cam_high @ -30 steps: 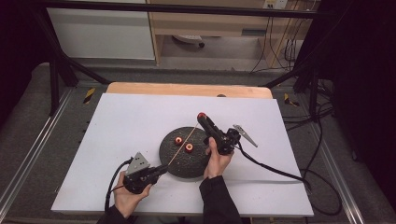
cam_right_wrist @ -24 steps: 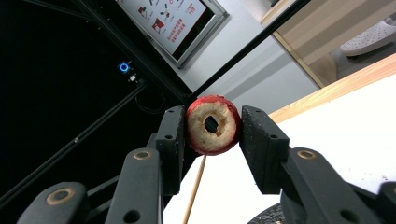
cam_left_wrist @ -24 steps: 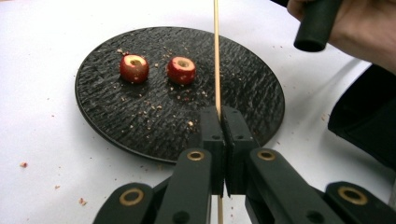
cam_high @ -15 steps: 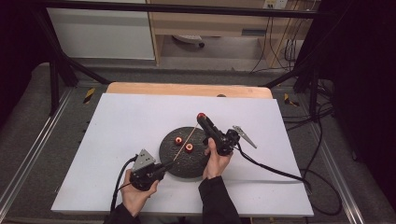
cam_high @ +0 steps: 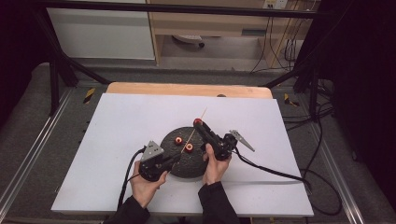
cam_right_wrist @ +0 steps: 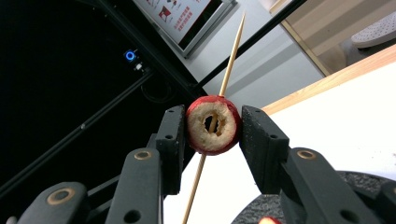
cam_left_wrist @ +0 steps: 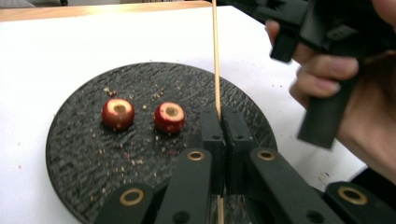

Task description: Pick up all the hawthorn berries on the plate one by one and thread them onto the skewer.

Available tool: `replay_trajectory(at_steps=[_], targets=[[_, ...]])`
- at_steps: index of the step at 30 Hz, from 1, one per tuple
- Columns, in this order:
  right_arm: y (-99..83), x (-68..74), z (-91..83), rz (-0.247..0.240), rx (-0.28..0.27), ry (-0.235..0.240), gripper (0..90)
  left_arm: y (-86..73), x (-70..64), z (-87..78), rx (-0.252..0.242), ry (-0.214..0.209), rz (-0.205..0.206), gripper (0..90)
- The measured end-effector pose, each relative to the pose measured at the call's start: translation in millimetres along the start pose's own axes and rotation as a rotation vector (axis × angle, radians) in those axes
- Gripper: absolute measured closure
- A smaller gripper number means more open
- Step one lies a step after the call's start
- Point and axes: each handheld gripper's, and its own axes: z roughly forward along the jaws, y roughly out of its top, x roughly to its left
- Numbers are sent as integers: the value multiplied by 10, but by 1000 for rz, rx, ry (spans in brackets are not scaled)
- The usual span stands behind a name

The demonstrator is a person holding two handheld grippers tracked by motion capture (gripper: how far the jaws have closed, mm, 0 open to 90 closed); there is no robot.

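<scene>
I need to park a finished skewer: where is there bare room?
Free: the white board left of and behind the black plate, and its right part beyond the right gripper. Crowded: the plate's front, with both hands, left gripper, skewer and two fruit pieces.

1. Round dark plate (cam_high: 187, 161) on a white table (cam_high: 116, 126), two red cored fruits (cam_high: 183, 143) lying on it.
2. Left gripper (cam_high: 172, 161) at the plate's near-left edge, clamped on a thin wooden skewer (cam_high: 192, 134) slanting up and away.
3. Right gripper (cam_high: 198, 123) over the plate's far side, pinching a third red fruit (cam_high: 198, 122) beside the skewer.
4. Black cables (cam_high: 275, 171) trailing off both grippers.
</scene>
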Motion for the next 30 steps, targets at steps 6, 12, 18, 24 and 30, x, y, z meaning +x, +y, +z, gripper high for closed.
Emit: replay_trajectory(at_steps=[6,12,18,24,30], targets=[[-48,27,-52,-16,49,6,614,126,29,113,-5,-13,12,887],[-105,48,-108,-51,111,22,613,186,52,172,-8,-28,23,887],[-155,57,-153,-83,167,15,610,198,56,214,-2,-35,43,887],[-113,66,-181,-125,227,6,503,161,92,164,-3,-49,54,887],[26,83,-229,-228,304,-3,303,87,190,31,9,-50,70,887]])
